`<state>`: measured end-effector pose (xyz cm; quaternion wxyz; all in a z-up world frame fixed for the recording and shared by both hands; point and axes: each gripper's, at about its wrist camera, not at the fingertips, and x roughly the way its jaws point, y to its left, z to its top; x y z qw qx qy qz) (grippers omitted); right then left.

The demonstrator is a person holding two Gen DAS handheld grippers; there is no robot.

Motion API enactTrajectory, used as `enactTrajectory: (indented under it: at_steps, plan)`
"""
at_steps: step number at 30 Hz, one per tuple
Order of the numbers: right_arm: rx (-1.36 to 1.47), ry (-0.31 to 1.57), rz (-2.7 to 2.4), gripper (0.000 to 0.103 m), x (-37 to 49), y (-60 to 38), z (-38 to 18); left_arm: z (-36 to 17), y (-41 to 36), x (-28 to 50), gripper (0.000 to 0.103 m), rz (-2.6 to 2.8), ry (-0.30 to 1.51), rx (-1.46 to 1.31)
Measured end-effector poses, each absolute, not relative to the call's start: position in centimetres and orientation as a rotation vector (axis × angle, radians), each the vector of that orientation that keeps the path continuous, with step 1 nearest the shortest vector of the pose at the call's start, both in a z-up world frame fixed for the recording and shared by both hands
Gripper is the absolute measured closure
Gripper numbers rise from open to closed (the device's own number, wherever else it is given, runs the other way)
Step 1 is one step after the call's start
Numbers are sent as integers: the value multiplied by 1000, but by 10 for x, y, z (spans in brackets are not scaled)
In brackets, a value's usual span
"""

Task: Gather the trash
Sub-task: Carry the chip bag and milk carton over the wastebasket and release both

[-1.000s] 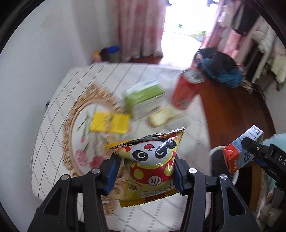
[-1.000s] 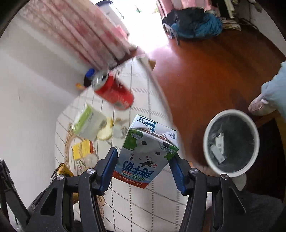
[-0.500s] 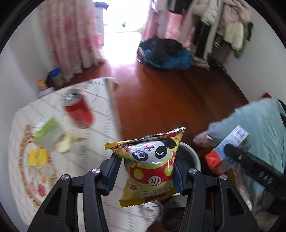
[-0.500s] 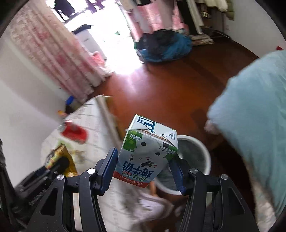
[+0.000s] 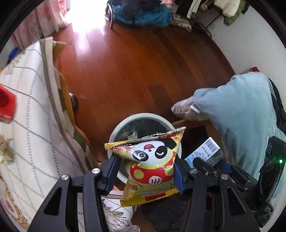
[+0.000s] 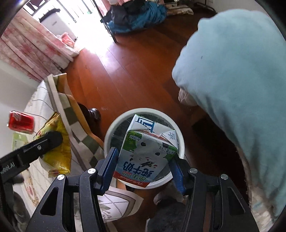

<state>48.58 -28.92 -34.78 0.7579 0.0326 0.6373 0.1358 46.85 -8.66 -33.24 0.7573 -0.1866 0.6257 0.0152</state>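
Note:
My left gripper is shut on a yellow snack bag with a panda print and holds it above a white round trash bin on the wooden floor. My right gripper is shut on a white and green milk carton and holds it over the same bin. The carton and the right gripper show at the right of the left wrist view. The snack bag and the left gripper show at the left of the right wrist view.
The table with a checked cloth stands to the left, with a red can and a green box on it. A person's light blue sleeve is at the right. Clothes lie on the far floor.
Both grippers have swung from the table towards the floor and now hang over the bin. The bag and the carton stay held.

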Motion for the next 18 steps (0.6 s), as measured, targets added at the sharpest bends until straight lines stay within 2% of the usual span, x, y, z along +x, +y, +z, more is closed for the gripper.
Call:
enactTrajectory:
  at_steps: [1,2,3,5,8,9,10,11,18]
  plan:
    - [66,1399,294,45,489,-288,-354,-339,-84,472,52,31,1383,-419]
    - [65,1404,292,45,488,-288,-358,-342,-85,475,45,29,1393,-432]
    - [59,1416,297,45,491,-286,-364,-344,-86,474,30,22,1398,-453]
    - [46,1425,290,44,495,-286,-372,-347,-80,475,8,19,1393,-491]
    - [33,1449,277,41,496,-288,-376,-340,-74,474,7,35,1380,-495]
    - [24,1457,270,34,497,-286,-378,-337,-74,472,7,46,1376,-481]
    - [17,1459,260,14,496,-286,-378,-335,-73,470,7,53,1373,-472]
    - [14,1457,260,3,497,-283,-378,-333,-72,467,7,67,1366,-456]
    - [-59,1450,234,3,478,-272,-362,-312,-74,433,7,215,1312,-235]
